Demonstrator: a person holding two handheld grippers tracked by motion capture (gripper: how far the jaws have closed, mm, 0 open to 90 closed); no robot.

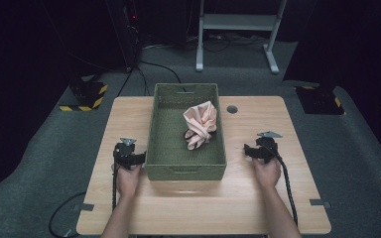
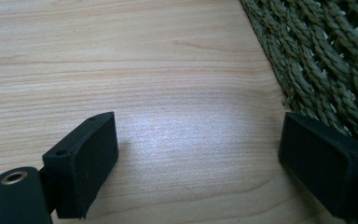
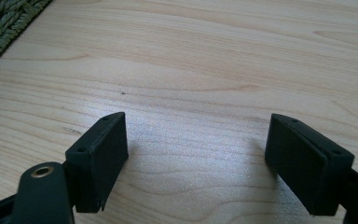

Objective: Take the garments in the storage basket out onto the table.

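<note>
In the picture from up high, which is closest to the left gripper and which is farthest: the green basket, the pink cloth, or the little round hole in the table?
From the left gripper:
1. Green basket, right beside it at the table's middle.
2. Pink cloth, inside the basket, toward its right side.
3. Round hole, on the bare table past the basket's far right corner.

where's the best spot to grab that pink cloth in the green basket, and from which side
Grip the pink cloth at its raised, bunched top fold, coming straight down from above. It lies crumpled in a heap toward the far right of the green woven basket, whose walls block any sideways approach. The right gripper, jaws open over bare table, looks nearer to it than the left gripper.
</note>
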